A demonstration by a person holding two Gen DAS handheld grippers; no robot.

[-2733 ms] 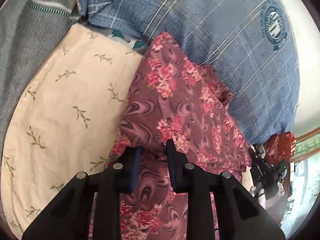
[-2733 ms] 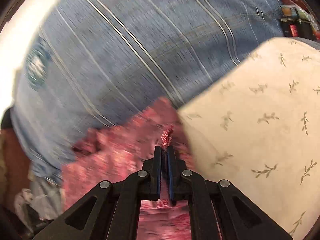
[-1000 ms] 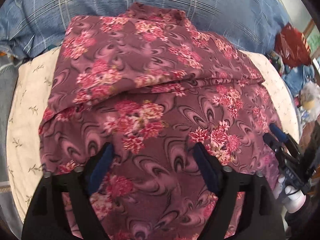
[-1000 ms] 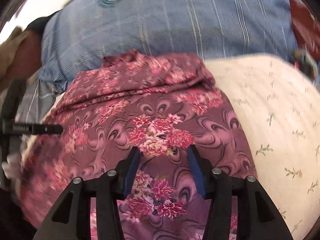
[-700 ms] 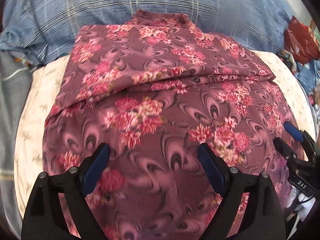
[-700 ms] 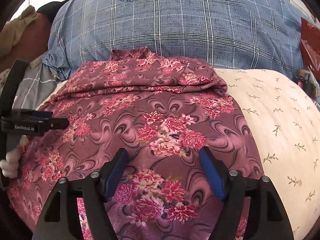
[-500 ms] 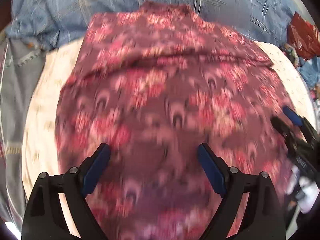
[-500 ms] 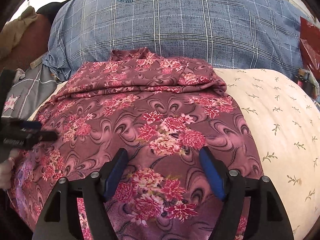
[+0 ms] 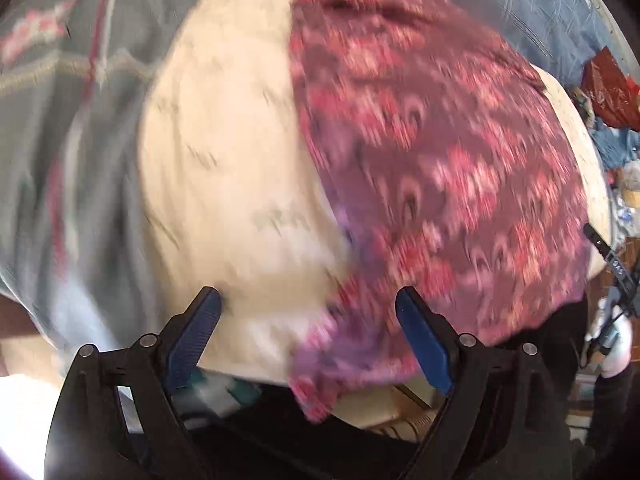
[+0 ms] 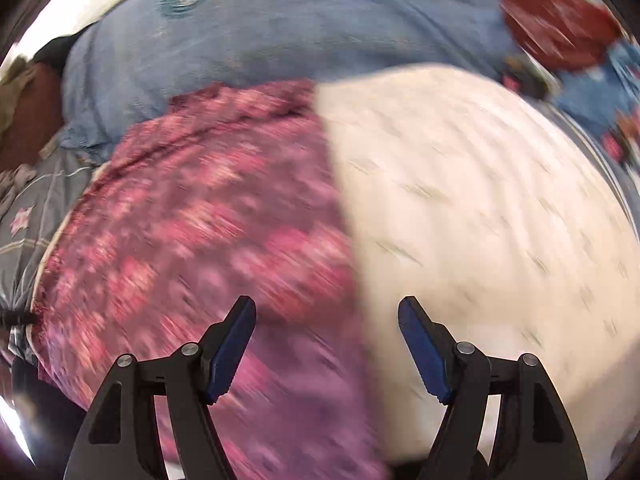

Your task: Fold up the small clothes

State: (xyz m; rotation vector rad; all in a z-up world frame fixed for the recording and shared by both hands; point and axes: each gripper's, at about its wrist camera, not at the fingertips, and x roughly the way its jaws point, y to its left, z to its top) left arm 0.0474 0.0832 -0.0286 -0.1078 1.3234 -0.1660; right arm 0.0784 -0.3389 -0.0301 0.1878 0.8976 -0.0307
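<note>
Both views are smeared by motion blur, so fine detail is lost. The floral cloth (image 9: 440, 168), maroon with pink blooms, lies spread on the cream pad (image 9: 224, 168), which carries a faint sprig print. In the left wrist view the cloth covers the right part of the pad, and its near corner hangs over the pad's front edge between the fingers. In the right wrist view the same cloth (image 10: 192, 240) covers the left part of the pad (image 10: 480, 220), its straight edge running down the middle of the frame toward the gripper.

The left gripper (image 9: 308, 328) stands with its fingers spread wide and nothing between them; its left fingertip (image 9: 200, 320) is over bare pad, its right one over the cloth. The right gripper (image 10: 326, 344) is likewise spread wide and holds nothing; its left fingertip (image 10: 236, 336) is over the cloth, the right over the pad. Whether either touches the fabric I cannot tell.

Behind the pad lies a blue plaid pillow (image 10: 300, 20) with a round badge, touching the far edge of the cloth. A grey blanket (image 9: 60, 120) with pale stripes lies beside the pad on the left. A red bag (image 10: 552, 20) sits at the far right. At the right edge of the left wrist view, part of the other gripper's black frame shows beside the cloth
</note>
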